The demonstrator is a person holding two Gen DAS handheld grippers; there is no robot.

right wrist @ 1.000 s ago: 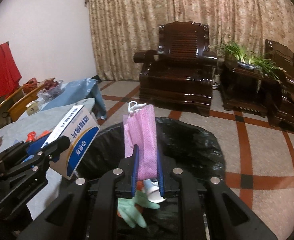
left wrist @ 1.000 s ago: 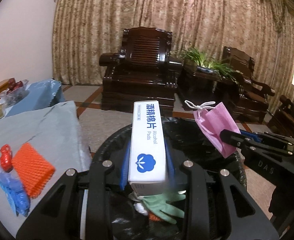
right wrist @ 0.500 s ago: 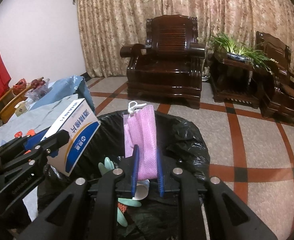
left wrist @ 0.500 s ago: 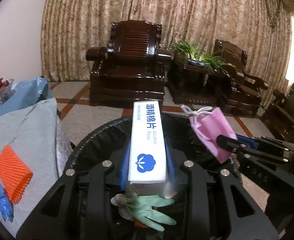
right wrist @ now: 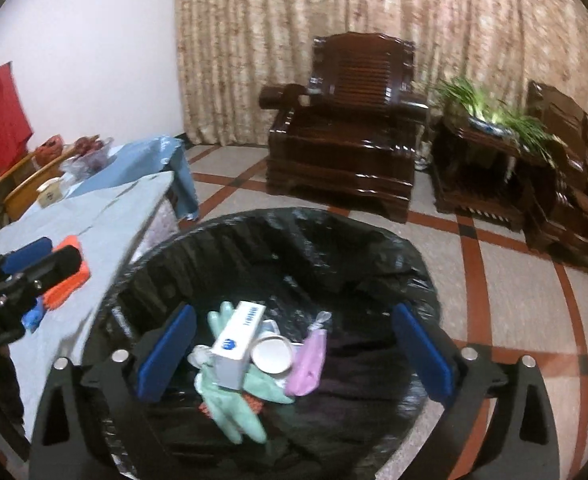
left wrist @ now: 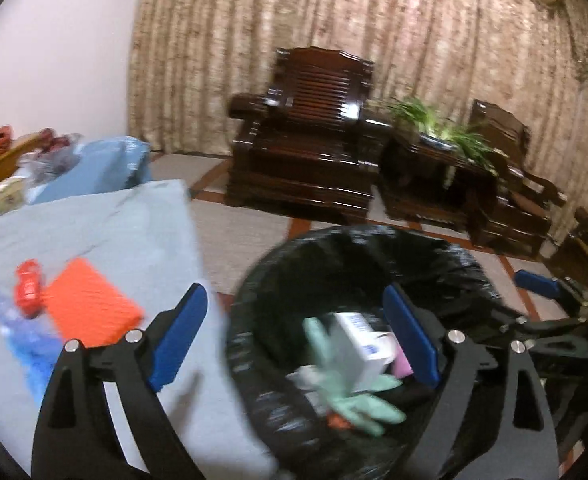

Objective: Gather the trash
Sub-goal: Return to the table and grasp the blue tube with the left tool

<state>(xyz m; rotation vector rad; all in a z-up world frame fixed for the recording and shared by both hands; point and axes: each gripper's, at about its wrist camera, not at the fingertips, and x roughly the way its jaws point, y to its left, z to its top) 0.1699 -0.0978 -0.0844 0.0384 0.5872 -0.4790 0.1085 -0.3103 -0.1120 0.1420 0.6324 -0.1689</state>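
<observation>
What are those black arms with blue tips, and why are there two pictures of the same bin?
They are grabbing tools: a person holds one in each hand, each with a tiny camera looking along its fingers. One picture comes from the left gripper, one from the right gripper. Both have jaws opening, with nothing between them. Below is a bin with a black bag. Inside lie a white box, a pink mask and a green glove. On the grey table waits an orange net.
</observation>
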